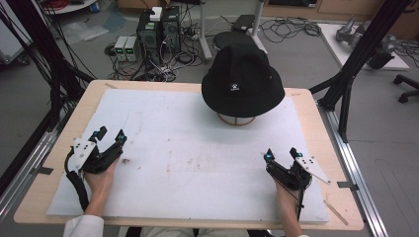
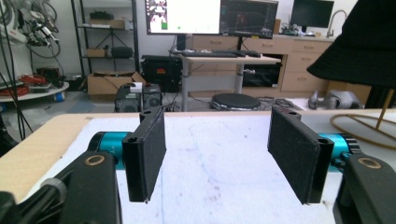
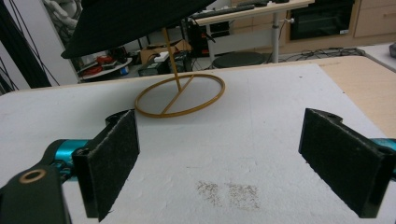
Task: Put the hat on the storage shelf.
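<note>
Tongs [image 1: 109,134] in the left hand and tongs [image 1: 282,152] in the right both gaped with nothing between them, low over the white mat [image 1: 188,148], well short of the black hat [image 1: 243,81] on its wire stand [image 1: 237,119] at the table's far side.

Lab — monitors [image 2: 212,16], floor computers [image 1: 158,29], cables [image 1: 291,27]

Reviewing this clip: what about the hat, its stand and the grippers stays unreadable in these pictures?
- Stand top: hidden under the black hat in the high view; the gold stand runs up beneath the brim in the right gripper view.
- Hat crown: cut off by the frame edge in both gripper views.
- Hat's white logo: too small to read.
</note>
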Demonstrator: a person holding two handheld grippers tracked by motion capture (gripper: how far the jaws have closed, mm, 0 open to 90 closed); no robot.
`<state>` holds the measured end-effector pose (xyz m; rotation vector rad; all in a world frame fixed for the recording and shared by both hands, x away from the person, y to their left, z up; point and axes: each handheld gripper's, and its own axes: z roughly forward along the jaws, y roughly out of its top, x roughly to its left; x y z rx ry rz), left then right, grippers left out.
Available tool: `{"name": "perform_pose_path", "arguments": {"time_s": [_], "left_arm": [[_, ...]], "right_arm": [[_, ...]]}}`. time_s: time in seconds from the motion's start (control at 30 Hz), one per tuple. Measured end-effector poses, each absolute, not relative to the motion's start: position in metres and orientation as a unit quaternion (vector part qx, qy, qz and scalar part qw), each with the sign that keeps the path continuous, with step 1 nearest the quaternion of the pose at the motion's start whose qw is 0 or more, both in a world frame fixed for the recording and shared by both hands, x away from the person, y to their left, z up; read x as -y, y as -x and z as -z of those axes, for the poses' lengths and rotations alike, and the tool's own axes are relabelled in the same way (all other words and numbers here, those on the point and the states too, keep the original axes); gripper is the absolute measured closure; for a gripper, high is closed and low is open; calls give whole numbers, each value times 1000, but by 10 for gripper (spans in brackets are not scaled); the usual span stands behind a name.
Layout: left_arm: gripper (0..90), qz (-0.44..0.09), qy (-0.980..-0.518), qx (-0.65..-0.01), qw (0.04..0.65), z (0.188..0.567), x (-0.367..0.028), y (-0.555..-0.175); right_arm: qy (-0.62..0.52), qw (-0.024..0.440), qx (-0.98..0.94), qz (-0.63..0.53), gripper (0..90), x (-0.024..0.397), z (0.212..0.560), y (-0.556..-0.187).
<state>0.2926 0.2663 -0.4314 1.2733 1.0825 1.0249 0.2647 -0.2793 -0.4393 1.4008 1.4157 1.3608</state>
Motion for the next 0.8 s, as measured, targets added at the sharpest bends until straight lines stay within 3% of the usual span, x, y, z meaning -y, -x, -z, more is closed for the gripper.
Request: {"name": "perform_pose_path", "arguments": {"time_s": [0.8], "left_arm": [[368,-424,-523,-462,577,433,-276,-289]], "right_arm": [[-545,342,-552,-531,116,279,442,-268]]}}
